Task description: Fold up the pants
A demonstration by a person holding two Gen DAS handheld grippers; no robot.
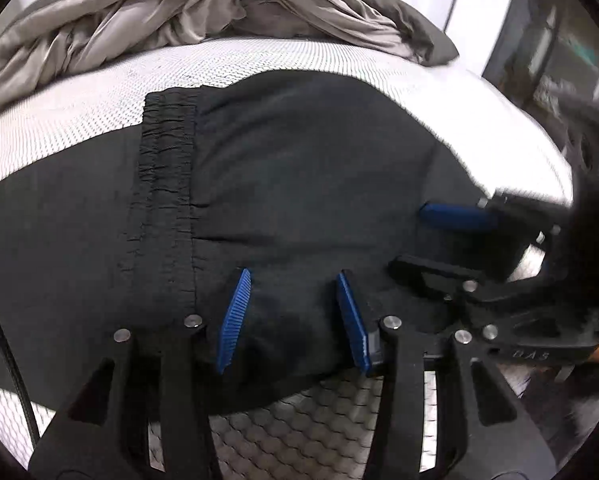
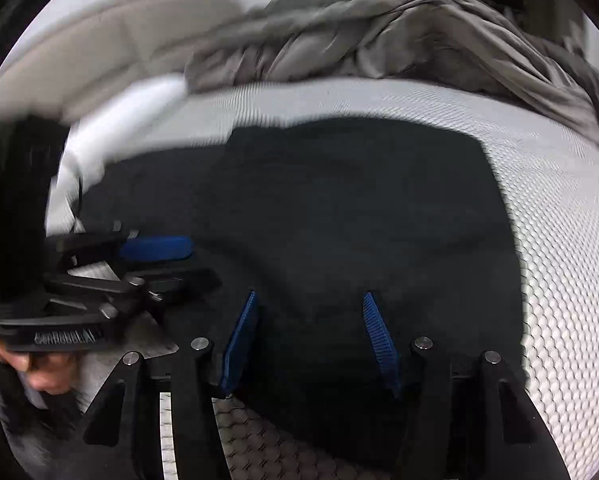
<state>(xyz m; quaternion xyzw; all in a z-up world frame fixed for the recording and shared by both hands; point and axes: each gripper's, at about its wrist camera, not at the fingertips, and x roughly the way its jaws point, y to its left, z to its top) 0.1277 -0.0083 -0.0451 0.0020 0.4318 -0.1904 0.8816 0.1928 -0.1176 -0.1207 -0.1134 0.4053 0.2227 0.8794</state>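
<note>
Black pants (image 1: 299,160) lie flat on a white textured mattress (image 1: 99,92), their ruched elastic waistband (image 1: 163,184) running towards me on the left. My left gripper (image 1: 293,312) hovers over the near edge of the cloth, blue pads apart and pinching nothing. To its right my right gripper (image 1: 407,238) reaches in sideways over the same edge. In the right wrist view the pants (image 2: 339,208) fill the middle. There the right gripper (image 2: 309,320) stands open above the dark fabric, with the left gripper (image 2: 203,264) close by on the left.
A crumpled grey duvet (image 1: 179,12) is heaped along the far side of the mattress (image 2: 559,240), also showing as the duvet (image 2: 379,32). A hand (image 2: 47,372) holds the left tool. A black cable (image 1: 7,340) hangs at the left. Dark furniture (image 1: 559,60) stands beyond the bed.
</note>
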